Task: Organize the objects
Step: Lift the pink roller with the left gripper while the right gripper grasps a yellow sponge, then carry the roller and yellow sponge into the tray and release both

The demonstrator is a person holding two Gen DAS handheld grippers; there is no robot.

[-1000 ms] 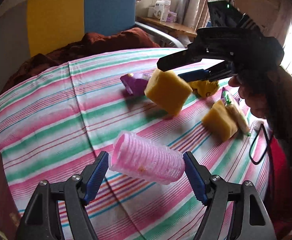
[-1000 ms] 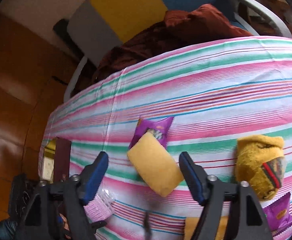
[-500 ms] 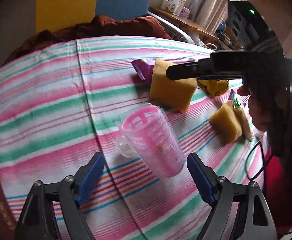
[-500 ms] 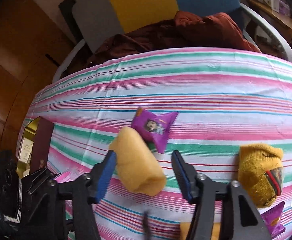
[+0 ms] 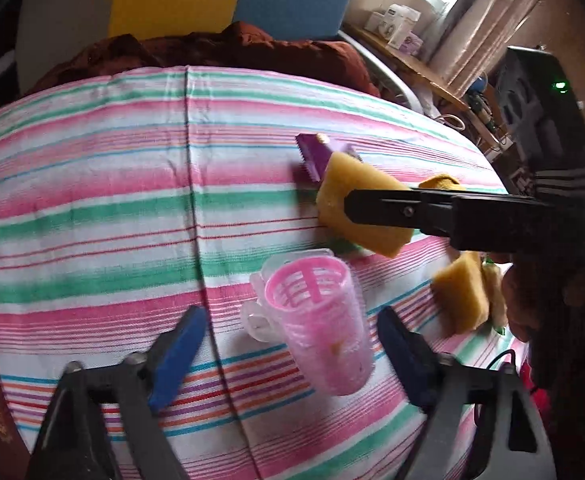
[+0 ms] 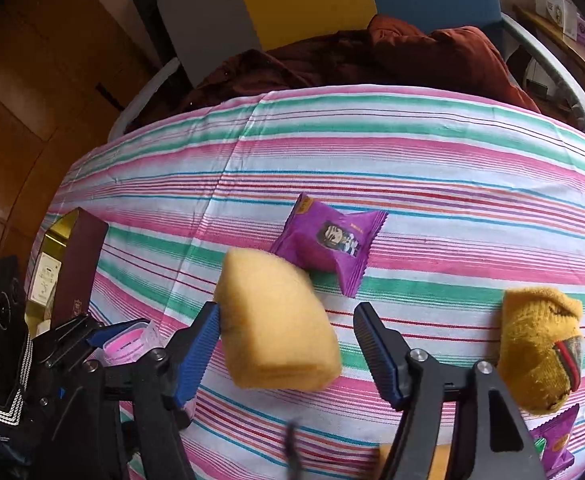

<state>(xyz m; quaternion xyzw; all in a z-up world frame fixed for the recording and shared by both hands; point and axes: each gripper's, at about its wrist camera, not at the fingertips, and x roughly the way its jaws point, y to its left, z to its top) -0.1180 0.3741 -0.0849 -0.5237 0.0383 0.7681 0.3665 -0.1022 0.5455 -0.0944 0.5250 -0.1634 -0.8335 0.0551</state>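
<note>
The left gripper (image 5: 288,344), jaws closing but not yet pressing, straddles the pink cup (image 5: 318,320) on the near striped cloth (image 5: 92,208); squeeze gently at mid-wall so it doesn't tip. The right gripper (image 6: 286,344), jaws opening, brackets the yellow sponge (image 6: 276,320), its left pad touching; a purple packet (image 6: 328,242) lies just beyond, a yellow sock (image 6: 540,344) to the right, both near enough to snag.

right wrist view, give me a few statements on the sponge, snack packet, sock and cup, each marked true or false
1. The yellow sponge lies between the right gripper jaws. True.
2. The purple snack packet is torn open and empty. False: it looks sealed and puffy.
3. The yellow sock hangs on the chair. False: it lies on the striped tablecloth.
4. The pink cup sits between the left gripper jaws. True.
</note>
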